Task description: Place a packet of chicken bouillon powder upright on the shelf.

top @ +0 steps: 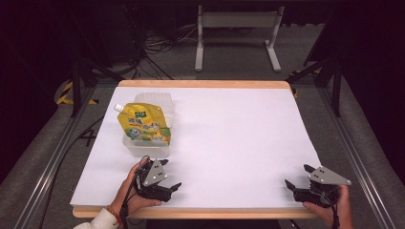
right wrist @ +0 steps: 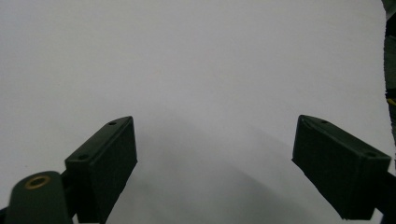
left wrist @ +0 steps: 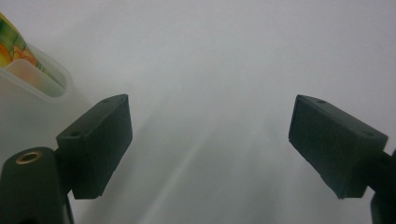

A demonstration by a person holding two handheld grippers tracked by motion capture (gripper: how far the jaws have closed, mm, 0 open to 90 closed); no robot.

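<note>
The yellow pouch (top: 143, 125) lies in a clear plastic tub (top: 165, 102) at the far left of the white worktop (top: 239, 138), its white cap (top: 118, 108) pointing to the far left corner and its long axis running from there back toward the near edge. The left gripper (top: 173, 175) sits just on the near side of the tub, so it is by far the closer of the two; the pouch lies ahead and slightly to its left, while its fingers (left wrist: 100, 142) point across the worktop to the right rather than at the tub. They stand wide apart with nothing between them. The right gripper (top: 298, 175) rests well apart at the near right corner, its fingers (right wrist: 105, 161) also spread wide and empty over bare worktop. In the left gripper view the tub's corner (left wrist: 46, 79) and a strip of pouch (left wrist: 11, 44) are cut off by the frame; the print on the pouch is too small to read.
</note>
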